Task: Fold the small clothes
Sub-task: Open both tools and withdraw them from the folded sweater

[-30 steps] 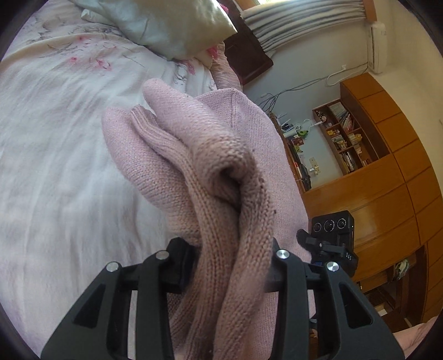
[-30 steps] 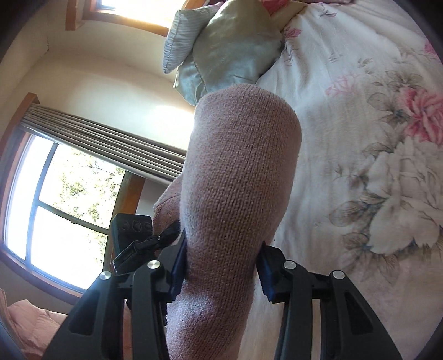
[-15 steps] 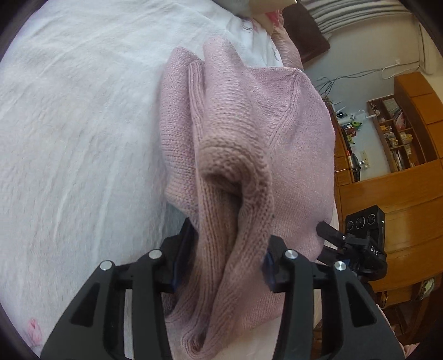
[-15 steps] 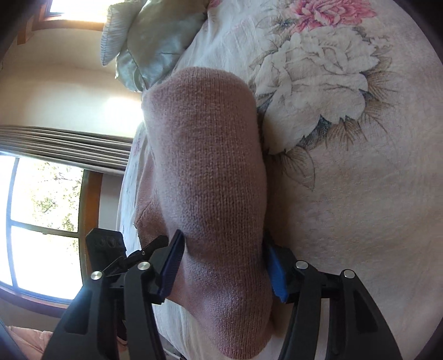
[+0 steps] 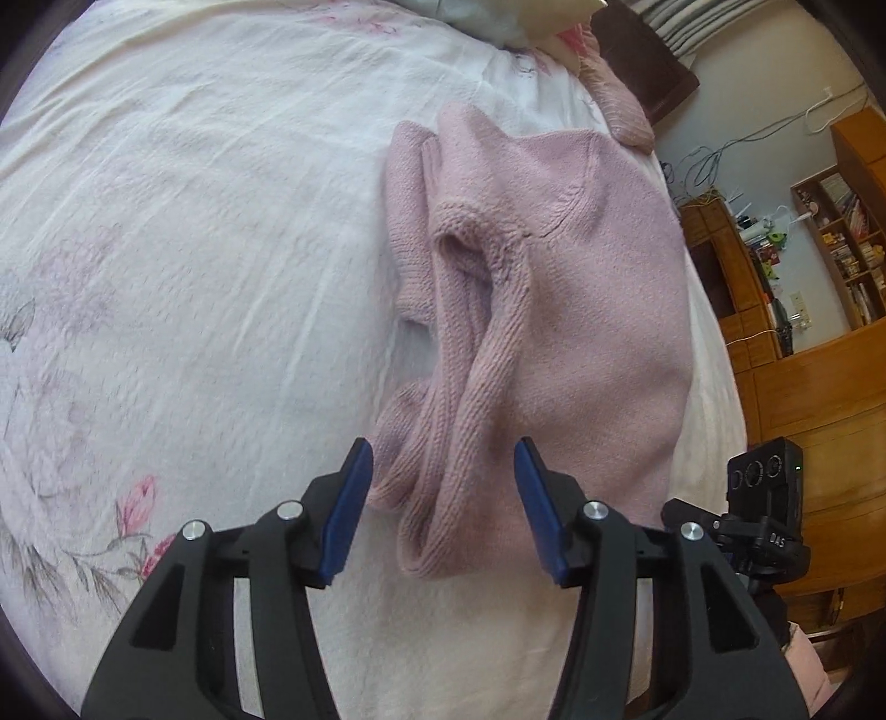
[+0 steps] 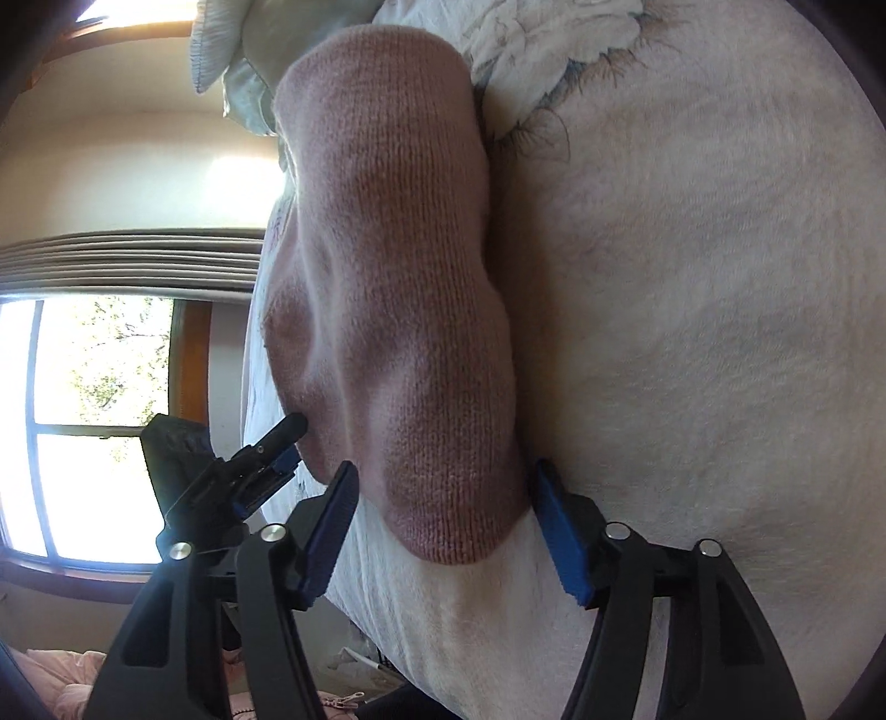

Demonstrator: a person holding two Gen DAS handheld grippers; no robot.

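A pink knitted sweater lies folded on the white floral bedspread, its bunched edge and sleeve nearest me. My left gripper is open just behind that edge, its blue pads apart on either side of the knit without pinching it. In the right wrist view the same sweater rests as a thick rounded fold on the bedspread. My right gripper is open around the fold's near end, pads clear of the fabric. The left gripper's tip shows at the fold's left side.
Pillows lie at the head of the bed, with a second pink knit beside them. Wooden cabinets and shelves stand past the bed's right edge. A window and a pink garment on the floor lie beyond the bed's other side.
Both grippers lowered the sweater onto the bed, then opened and let it go. The sweater now lies flat on the bedspread instead of hanging from the pads.
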